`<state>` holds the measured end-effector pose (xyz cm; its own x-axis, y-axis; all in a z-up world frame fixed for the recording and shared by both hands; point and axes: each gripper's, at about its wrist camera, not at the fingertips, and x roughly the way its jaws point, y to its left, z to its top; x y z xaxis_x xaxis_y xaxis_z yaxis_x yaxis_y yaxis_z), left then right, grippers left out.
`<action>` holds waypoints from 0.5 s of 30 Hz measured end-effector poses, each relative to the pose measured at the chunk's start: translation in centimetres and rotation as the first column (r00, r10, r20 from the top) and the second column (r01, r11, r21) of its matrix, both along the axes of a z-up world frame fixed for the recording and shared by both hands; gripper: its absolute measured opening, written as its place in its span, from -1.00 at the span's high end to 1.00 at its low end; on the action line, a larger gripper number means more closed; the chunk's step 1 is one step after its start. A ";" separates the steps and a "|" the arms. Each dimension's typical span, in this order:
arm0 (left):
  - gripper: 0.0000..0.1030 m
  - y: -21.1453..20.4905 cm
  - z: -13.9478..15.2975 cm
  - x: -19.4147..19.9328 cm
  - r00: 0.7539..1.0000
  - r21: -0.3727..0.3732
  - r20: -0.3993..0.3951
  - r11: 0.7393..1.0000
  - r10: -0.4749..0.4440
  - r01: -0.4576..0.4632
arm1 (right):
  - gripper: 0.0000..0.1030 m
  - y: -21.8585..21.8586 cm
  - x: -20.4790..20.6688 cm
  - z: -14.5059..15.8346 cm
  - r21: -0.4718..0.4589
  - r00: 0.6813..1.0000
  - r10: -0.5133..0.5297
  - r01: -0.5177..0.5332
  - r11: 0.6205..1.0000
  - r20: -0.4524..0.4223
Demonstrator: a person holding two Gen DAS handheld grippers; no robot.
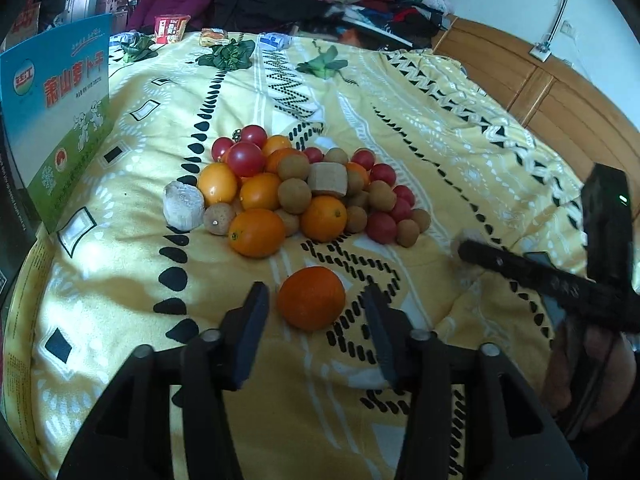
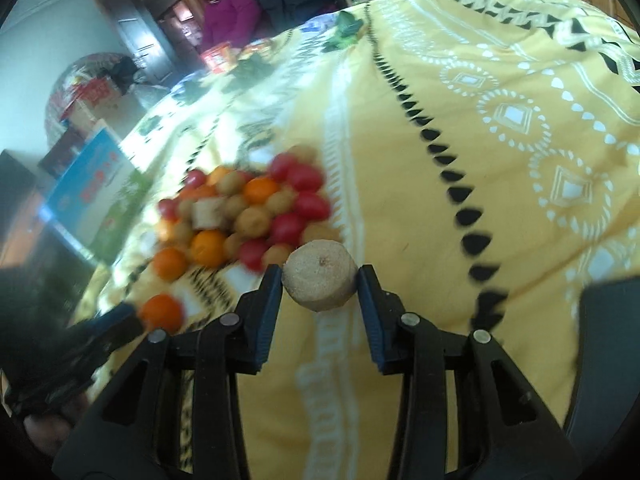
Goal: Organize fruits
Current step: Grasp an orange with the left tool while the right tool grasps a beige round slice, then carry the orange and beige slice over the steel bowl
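The left claw (image 1: 316,304), open and holding nothing, straddled a lone orange (image 1: 311,298) lying on the bed (image 1: 440,128) just short of the pile (image 1: 296,188), while the right claw (image 2: 319,280) gripped a tan chunk (image 2: 319,276) (fruit kind unclear).

You get bright daylight on the yellow blanket (image 1: 400,92). Your left view is sharp, with soft shadows. Your right view is blurry around the fruit pile (image 2: 248,212). Edges bend and go dark.
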<state>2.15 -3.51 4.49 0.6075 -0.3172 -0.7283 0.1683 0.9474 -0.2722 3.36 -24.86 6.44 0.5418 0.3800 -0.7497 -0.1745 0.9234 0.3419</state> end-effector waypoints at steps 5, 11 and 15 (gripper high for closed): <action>-0.04 -0.4 -2.0 1.3 0.999 0.014 -0.052 1.000 0.005 -0.005 | 0.22 1.2 -0.5 -1.8 -0.038 0.998 0.037 -0.038 0.999 -0.043; 0.21 -0.4 -2.1 2.1 0.998 0.011 -0.060 1.000 0.006 -0.005 | 0.22 1.7 -0.4 -2.2 -0.061 0.998 0.041 -0.044 0.997 -0.048; 0.22 -0.4 -1.8 1.8 0.999 0.014 -0.050 1.000 0.011 -0.010 | 0.21 2.1 -0.5 -2.5 -0.088 0.998 0.050 -0.053 0.995 -0.037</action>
